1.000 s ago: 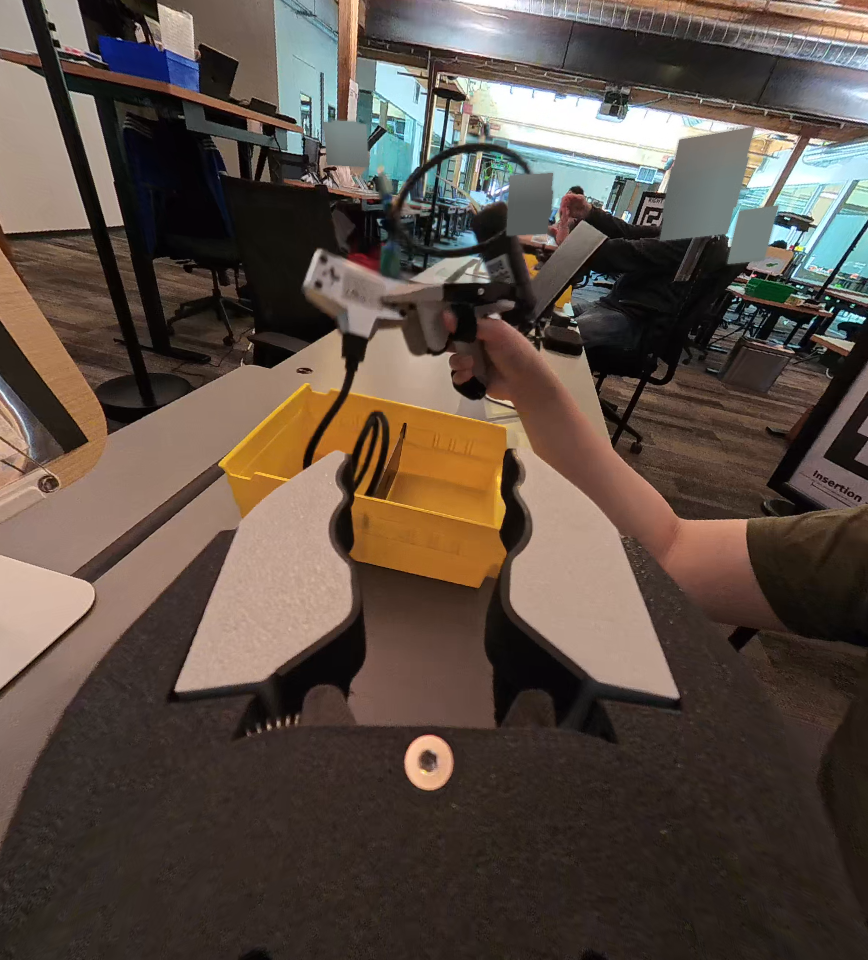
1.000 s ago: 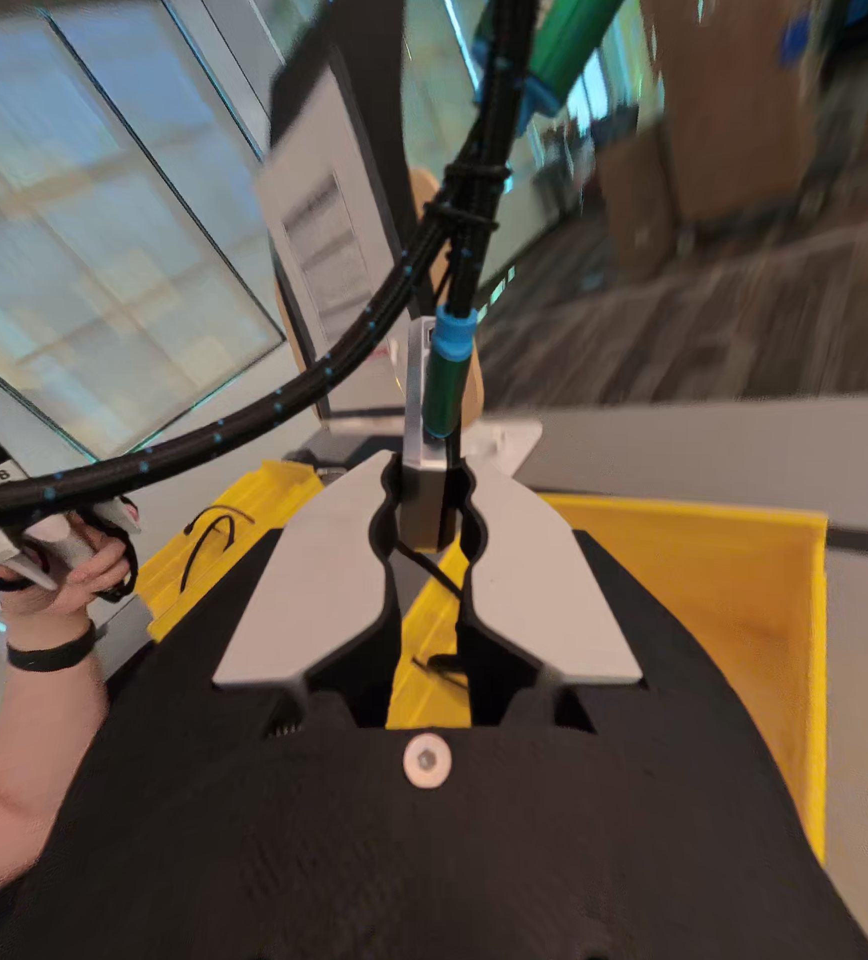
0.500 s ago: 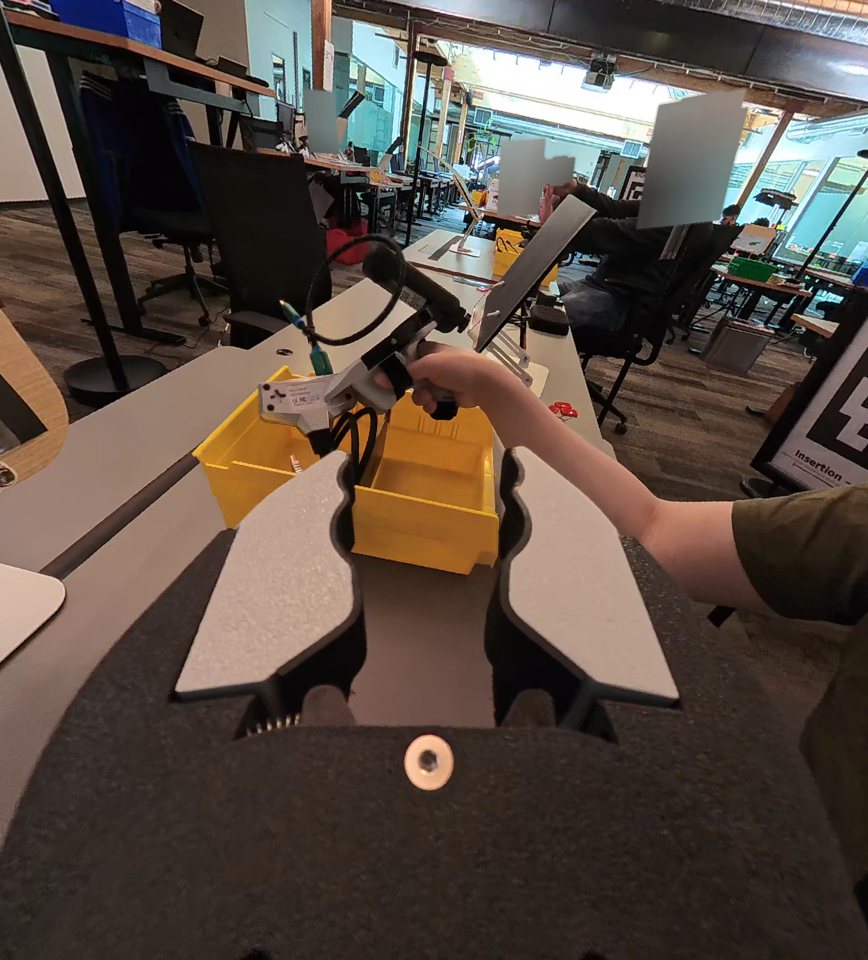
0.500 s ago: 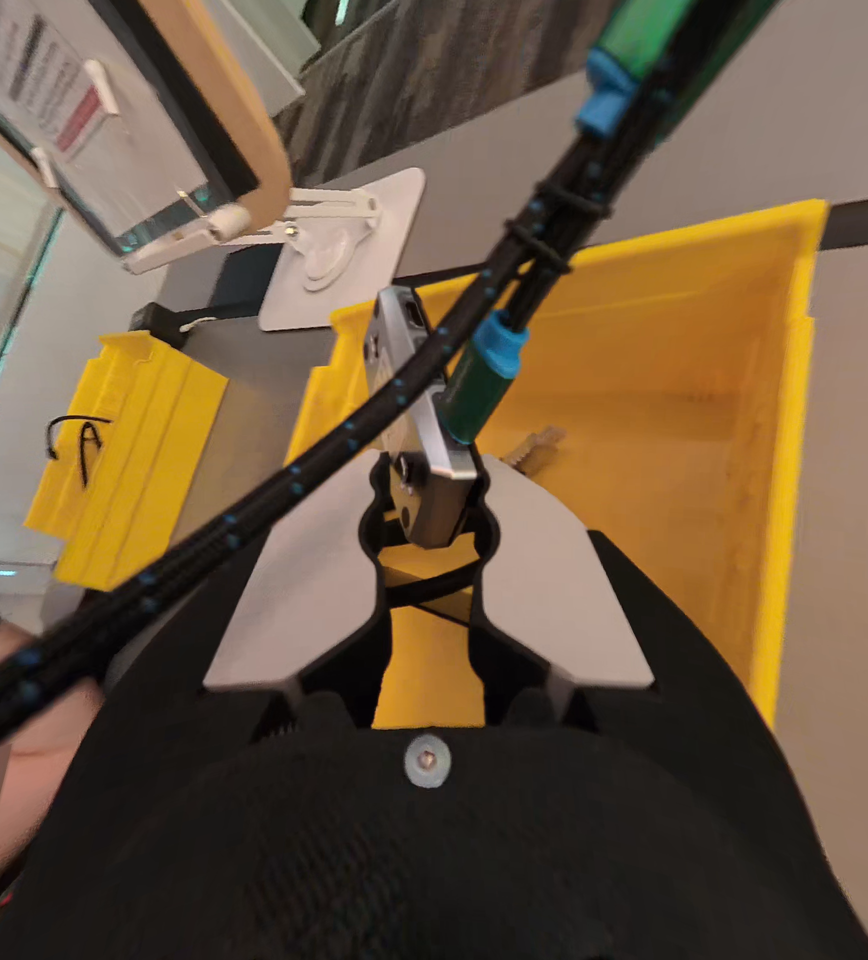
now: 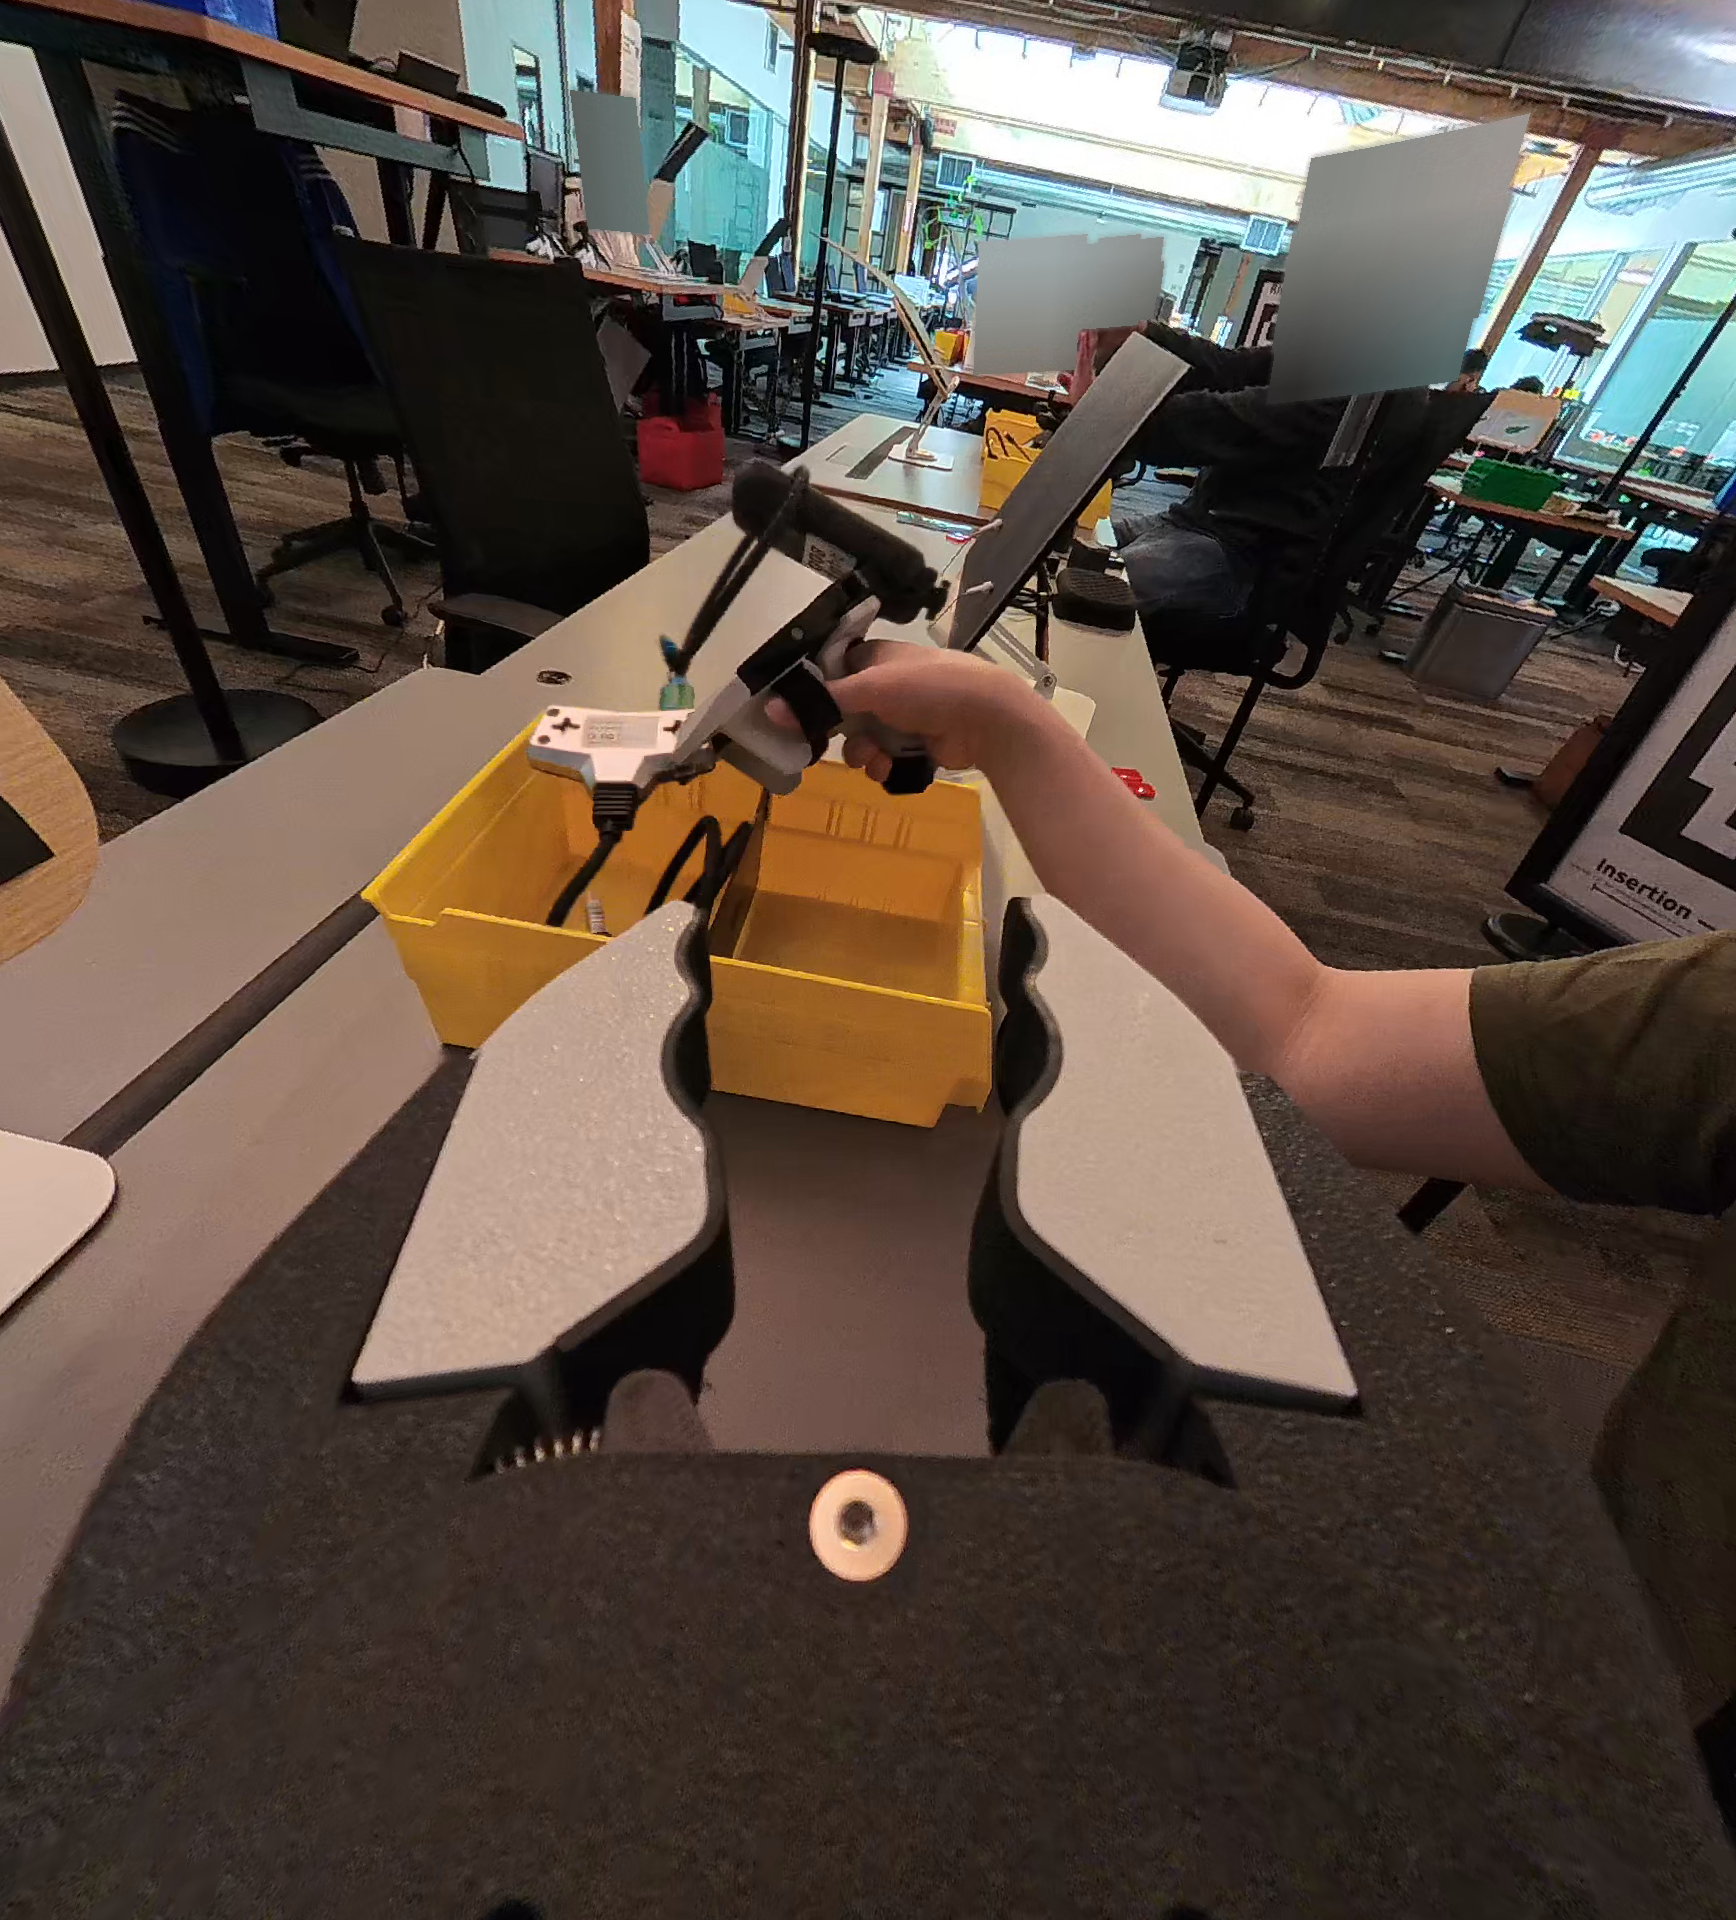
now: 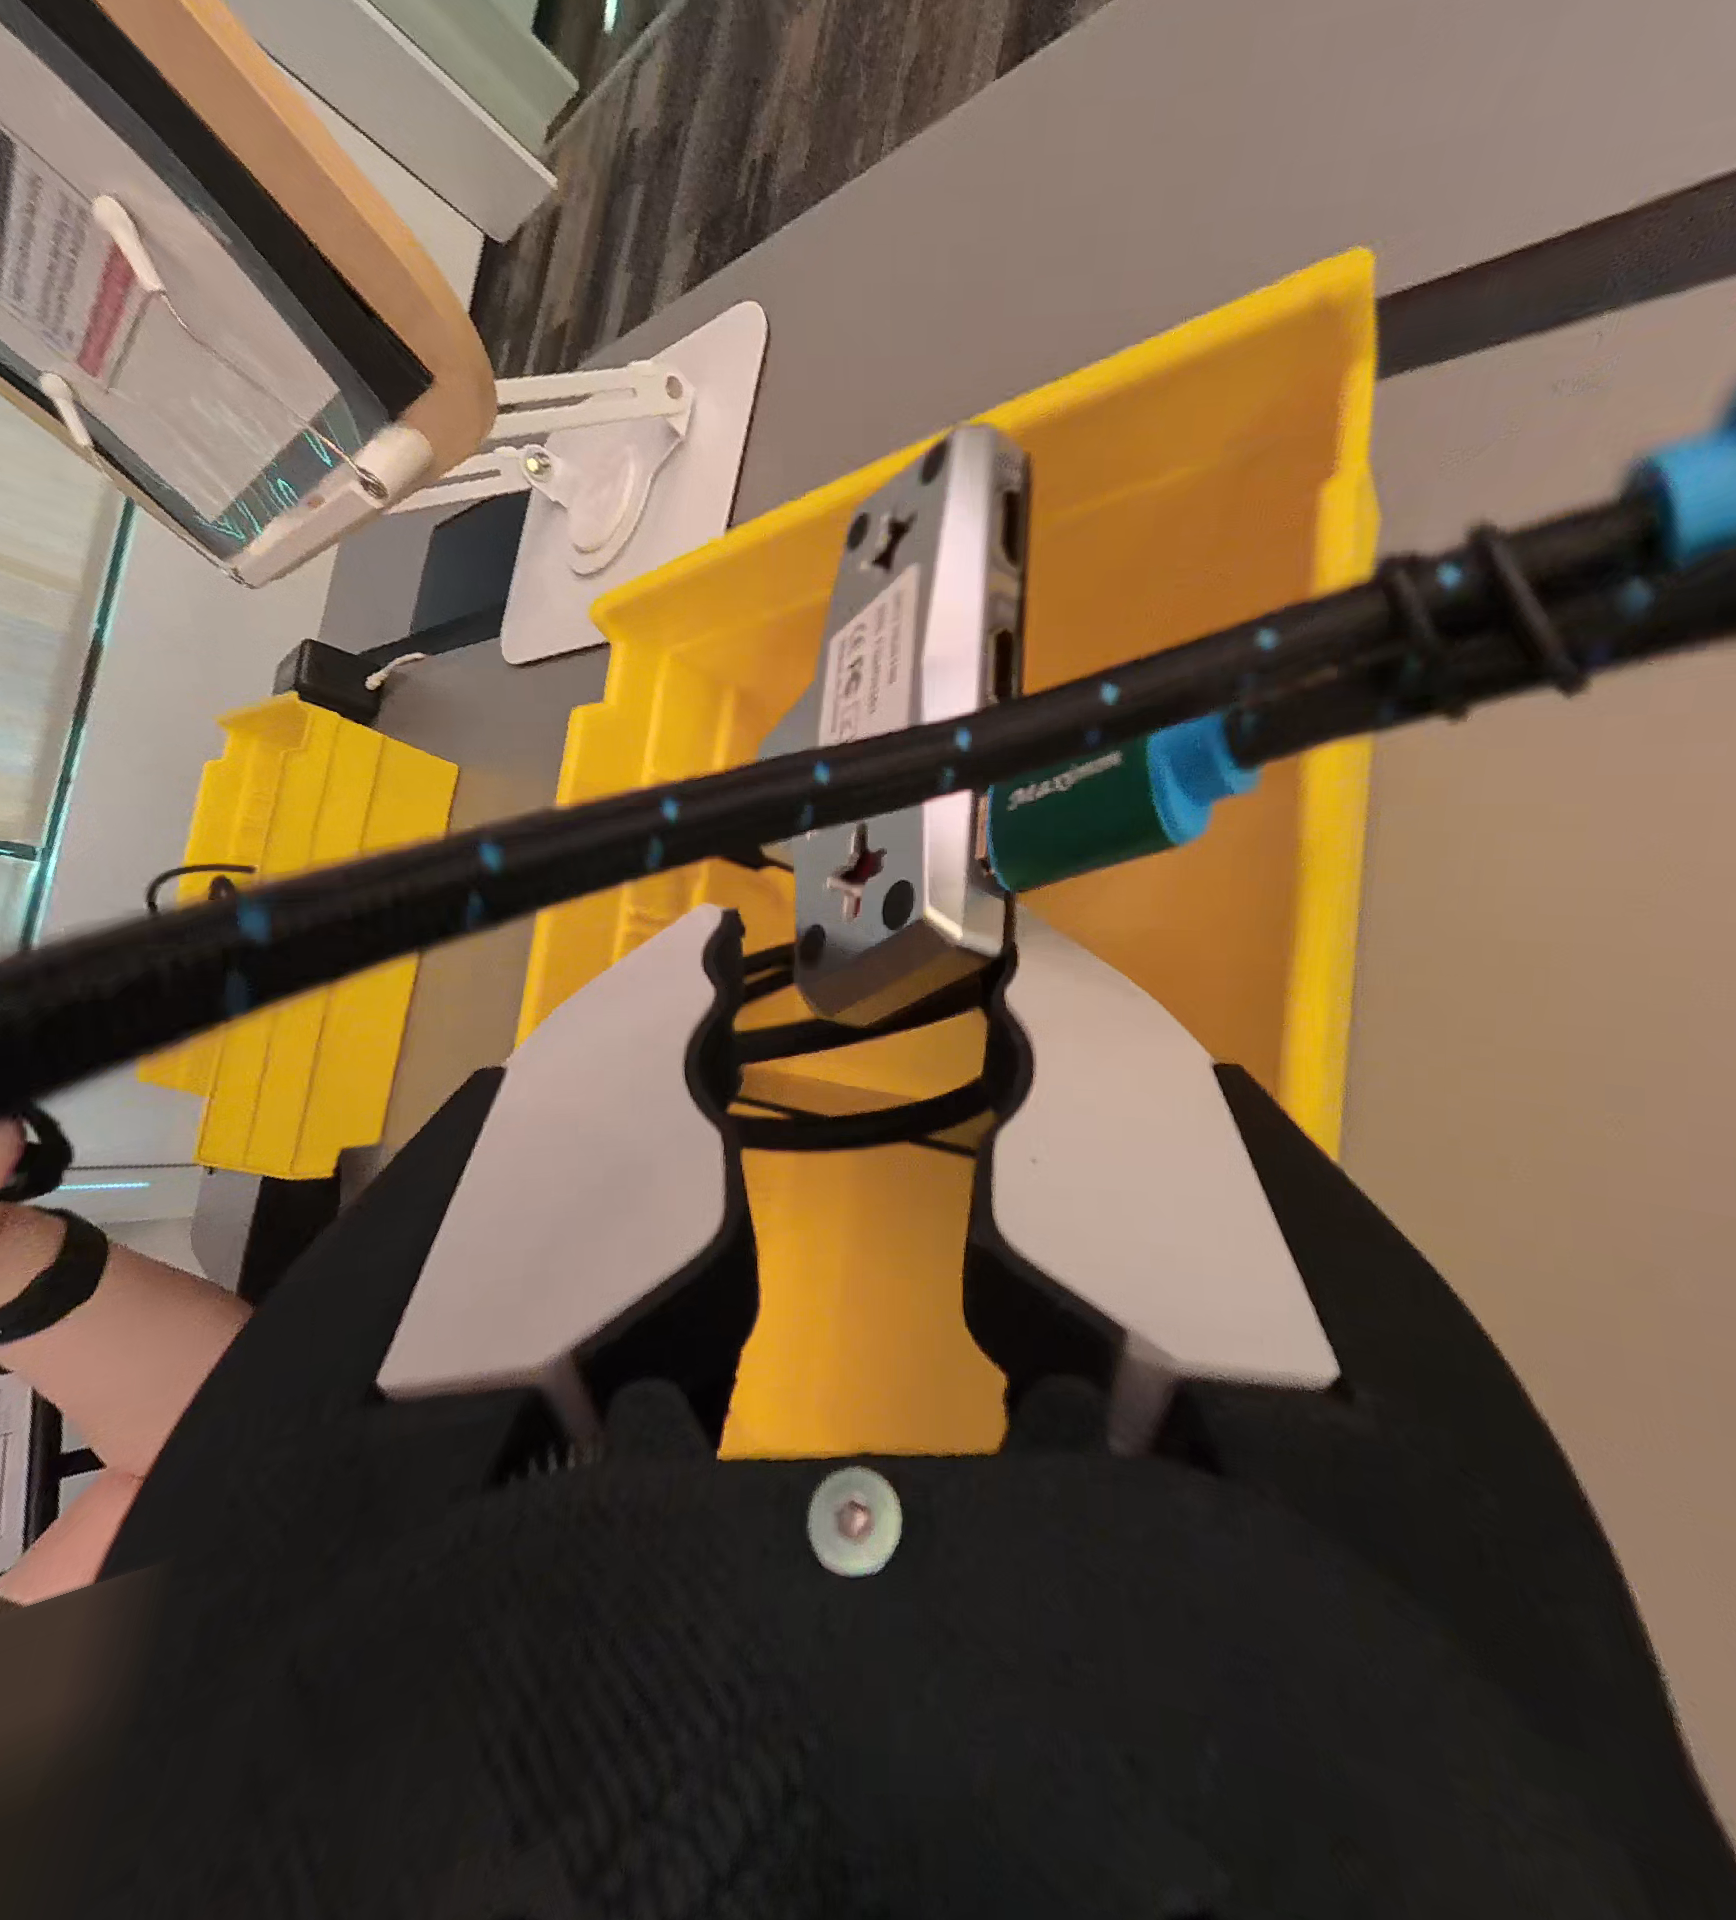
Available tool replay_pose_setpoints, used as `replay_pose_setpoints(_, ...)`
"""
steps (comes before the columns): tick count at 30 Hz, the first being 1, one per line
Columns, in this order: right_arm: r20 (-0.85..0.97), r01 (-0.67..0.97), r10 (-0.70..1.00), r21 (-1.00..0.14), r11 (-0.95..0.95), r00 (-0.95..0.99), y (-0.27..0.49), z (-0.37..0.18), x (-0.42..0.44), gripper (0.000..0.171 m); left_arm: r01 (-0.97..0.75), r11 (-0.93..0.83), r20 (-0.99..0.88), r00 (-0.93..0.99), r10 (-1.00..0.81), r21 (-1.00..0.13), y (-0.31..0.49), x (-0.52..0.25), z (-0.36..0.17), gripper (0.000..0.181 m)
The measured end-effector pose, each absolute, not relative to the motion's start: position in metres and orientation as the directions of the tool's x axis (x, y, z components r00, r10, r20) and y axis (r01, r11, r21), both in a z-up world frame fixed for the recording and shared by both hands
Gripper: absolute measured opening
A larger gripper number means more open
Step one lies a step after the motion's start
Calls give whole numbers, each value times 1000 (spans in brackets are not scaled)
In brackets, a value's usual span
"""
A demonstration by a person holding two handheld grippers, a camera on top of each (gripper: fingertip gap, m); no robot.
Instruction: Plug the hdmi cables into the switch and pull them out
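Observation:
My right gripper [image 6: 862, 971] hangs over the yellow bin [image 6: 1321, 727] with its jaws spread wide. The silver switch [image 6: 911, 717] has its near end between the fingertips, with a gap on the left side, so it is not pinched. A green HDMI plug [image 6: 1072, 821] with a blue collar sits in the switch's side port, and its braided black cable [image 6: 531, 862] crosses the view. In the left wrist view the switch [image 5: 604, 740] is at the tip of the right gripper [image 5: 703, 743], above the bin's [image 5: 843, 1060] left compartment. My left gripper [image 5: 853, 987] is open and empty, just short of the bin.
A thin black cable [image 5: 583, 883] hangs from the switch into the bin. A second yellow bin [image 6: 303, 935] and a white stand base [image 6: 635, 478] lie beyond. A person's arm [image 5: 1155, 914] crosses on the right. A framed marker sign [image 5: 1726, 790] stands at the right. The left gripper's tips are roughly 35 centimeters from the right gripper's.
My right gripper came down with the switch from high above the table to just over the bin. Its jaws have spread and the switch has tilted. My left gripper stayed open.

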State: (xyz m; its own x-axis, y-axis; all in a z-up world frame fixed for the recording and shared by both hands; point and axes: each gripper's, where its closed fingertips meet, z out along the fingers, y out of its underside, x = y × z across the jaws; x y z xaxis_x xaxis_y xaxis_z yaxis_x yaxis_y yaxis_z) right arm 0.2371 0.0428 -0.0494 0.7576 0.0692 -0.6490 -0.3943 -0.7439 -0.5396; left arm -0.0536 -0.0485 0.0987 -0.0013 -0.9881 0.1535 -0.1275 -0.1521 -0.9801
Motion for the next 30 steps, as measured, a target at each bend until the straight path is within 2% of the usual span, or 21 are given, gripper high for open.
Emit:
replay_pose_setpoints(4, -648, -337, 75, -487, -806, 758, 30, -58, 231, 42, -126, -156, 158, -4, -987, -980, -49, -54, 99, 53)
replay_pose_setpoints(10, -733, -264, 82, -343, -902, 675, 2, -63, 213, 38, -128, -154, 156, -2, -988, -980, -49, -54, 99, 53)
replay_pose_setpoints(17, -745, -258, 81, -329, -908, 662, -28, -51, 224, 35, -126, -157, 159, 0, -987, -979, -49, -55, 100, 53)
replay_pose_setpoints(22, -828, -172, 88, -216, -961, 553, -55, -61, 211, 28, -131, -153, 155, -5, -988, -980, -50, -54, 99, 53)
replay_pose_setpoints(30, -855, -109, 128, -209, -972, 502, -84, -54, 205, 28, -136, -152, 154, -8, -988, -979, -51, -54, 99, 53)
